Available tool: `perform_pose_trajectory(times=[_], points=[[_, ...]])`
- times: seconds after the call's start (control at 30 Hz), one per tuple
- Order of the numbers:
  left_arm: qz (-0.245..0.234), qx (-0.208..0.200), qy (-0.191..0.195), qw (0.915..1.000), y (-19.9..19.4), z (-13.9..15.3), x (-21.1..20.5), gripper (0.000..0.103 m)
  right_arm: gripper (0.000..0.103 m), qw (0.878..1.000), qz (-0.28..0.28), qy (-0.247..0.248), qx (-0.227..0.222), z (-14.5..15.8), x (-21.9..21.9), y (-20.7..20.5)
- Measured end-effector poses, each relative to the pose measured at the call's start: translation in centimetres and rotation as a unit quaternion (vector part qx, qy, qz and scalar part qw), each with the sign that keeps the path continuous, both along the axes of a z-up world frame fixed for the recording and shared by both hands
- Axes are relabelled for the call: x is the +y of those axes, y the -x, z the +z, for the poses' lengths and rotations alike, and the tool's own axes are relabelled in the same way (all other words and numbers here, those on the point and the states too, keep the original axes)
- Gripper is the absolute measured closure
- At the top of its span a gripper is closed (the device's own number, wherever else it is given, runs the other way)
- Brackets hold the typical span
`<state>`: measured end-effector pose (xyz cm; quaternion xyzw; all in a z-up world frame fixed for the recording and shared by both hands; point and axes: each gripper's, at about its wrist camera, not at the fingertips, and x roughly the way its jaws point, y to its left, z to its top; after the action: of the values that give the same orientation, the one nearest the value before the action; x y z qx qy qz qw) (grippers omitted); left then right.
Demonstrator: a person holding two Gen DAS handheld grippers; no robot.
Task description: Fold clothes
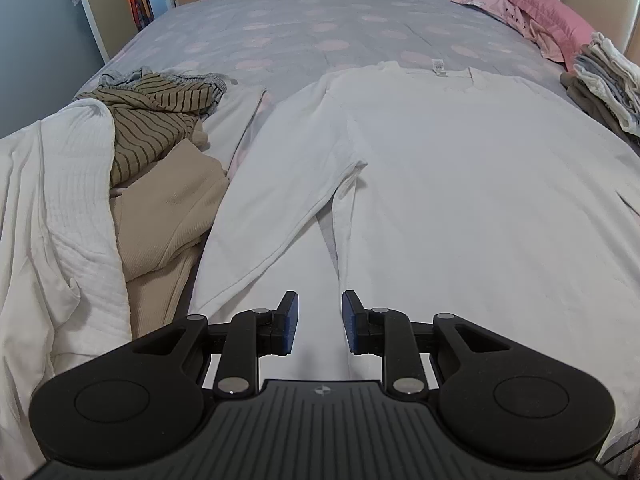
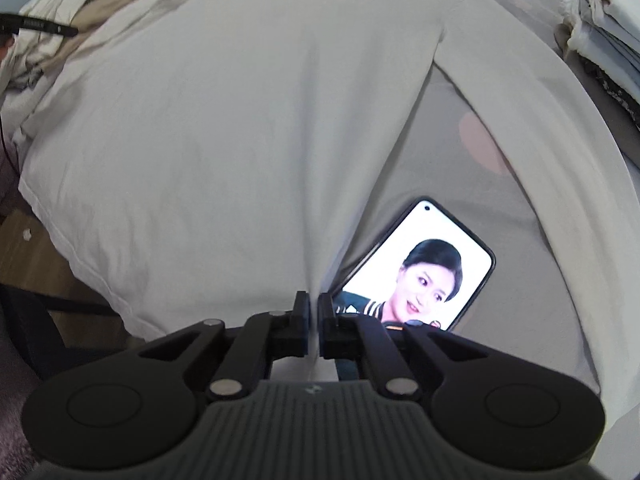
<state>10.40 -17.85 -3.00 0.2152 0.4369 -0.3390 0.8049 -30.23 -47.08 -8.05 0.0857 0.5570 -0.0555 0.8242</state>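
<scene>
White long-sleeved shirt (image 2: pixel 224 128), flat on bed ahead of both tools: right tool (image 2: pixel 314 304) clenched on its hem, left tool (image 1: pixel 319 322) released above it; lift evenly, clear of phone (image 2: pixel 420 268) beside right tool.

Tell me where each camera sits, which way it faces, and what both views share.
Left wrist: on the left gripper, looking down across the bed; its fingers stand apart, empty, over the white long-sleeved shirt.
Right wrist: on the right gripper, looking steeply down; its fingers pinch the shirt's hem beside a lit smartphone.
Shared: the shirt.
</scene>
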Motion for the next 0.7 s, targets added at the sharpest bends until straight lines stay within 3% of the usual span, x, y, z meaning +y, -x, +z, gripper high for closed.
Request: perform_pose_trajectory(times=[0.13, 0.27, 0.4, 0.57, 0.7], points=[[0.000, 0.003, -0.005, 1.0000, 0.1, -0.2, 0.4, 0.081, 0.092, 1.000, 0.002, 0.009, 0.011, 0.2, 0.1, 0.6], [-0.018, 0.021, -0.015, 0.9995, 0.9, -0.7, 1.1, 0.080, 0.068, 0.999, 0.003, 0.043, -0.005, 1.5, 0.6, 0.6], [-0.034, 0.052, -0.015, 0.9979, 2.2, -1.3, 2.3, 0.068, 0.068, 0.998, 0.015, 0.061, -0.028, 3.0, 1.6, -0.3], [-0.062, 0.074, -0.036, 0.9946, 4.5, -2.8, 3.7, 0.067, 0.067, 0.993, 0.050, 0.088, -0.058, 4.2, 4.3, -3.4], [-0.050, 0.072, -0.056, 0.9945, 5.3, -3.9, 5.6, 0.067, 0.062, 0.989, 0.063, 0.110, -0.082, 4.5, 6.4, -6.1]])
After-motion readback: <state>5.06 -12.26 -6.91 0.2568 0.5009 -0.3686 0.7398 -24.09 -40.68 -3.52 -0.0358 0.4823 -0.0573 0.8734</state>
